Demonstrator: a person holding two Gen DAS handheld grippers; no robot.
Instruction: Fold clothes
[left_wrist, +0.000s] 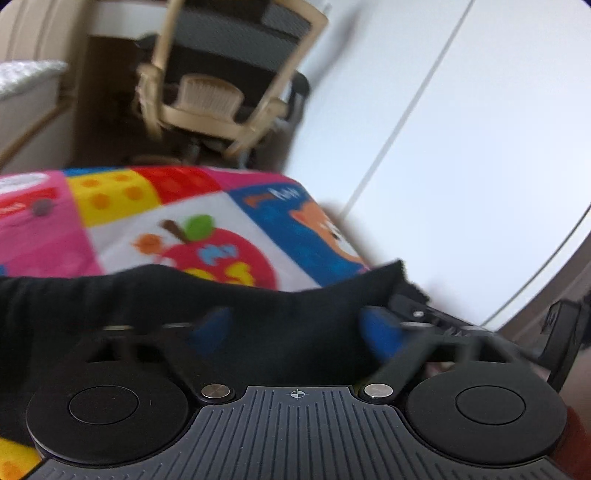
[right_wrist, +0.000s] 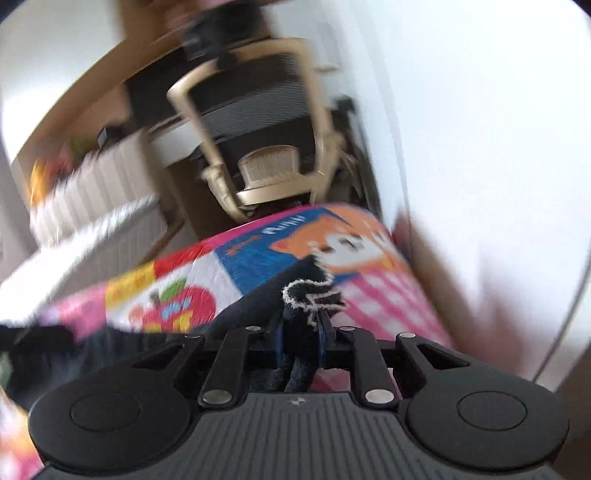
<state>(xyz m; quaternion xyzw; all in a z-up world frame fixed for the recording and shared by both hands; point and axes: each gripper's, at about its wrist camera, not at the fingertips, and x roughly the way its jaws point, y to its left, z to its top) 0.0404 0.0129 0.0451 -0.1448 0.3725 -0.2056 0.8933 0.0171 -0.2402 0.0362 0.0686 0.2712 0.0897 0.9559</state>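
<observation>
One colourful play mat (left_wrist: 155, 221) beneath beige chair (left_wrist: 207, 99)

Bright, even daylight in both views, source not visible; the white wall (left_wrist: 461, 147) is near blown out, especially top right in the right wrist view. Heavy motion blur throughout: office chair (right_wrist: 266, 140) smeared, play mat (left_wrist: 184, 221) prints soft, black garment (left_wrist: 184, 295) a flat dark mass with no detail, only the gripper bodies up close fairly sharp. Strong fisheye bending at edges, dark vignetted corners, faint soft shadow beside the mat edge
</observation>
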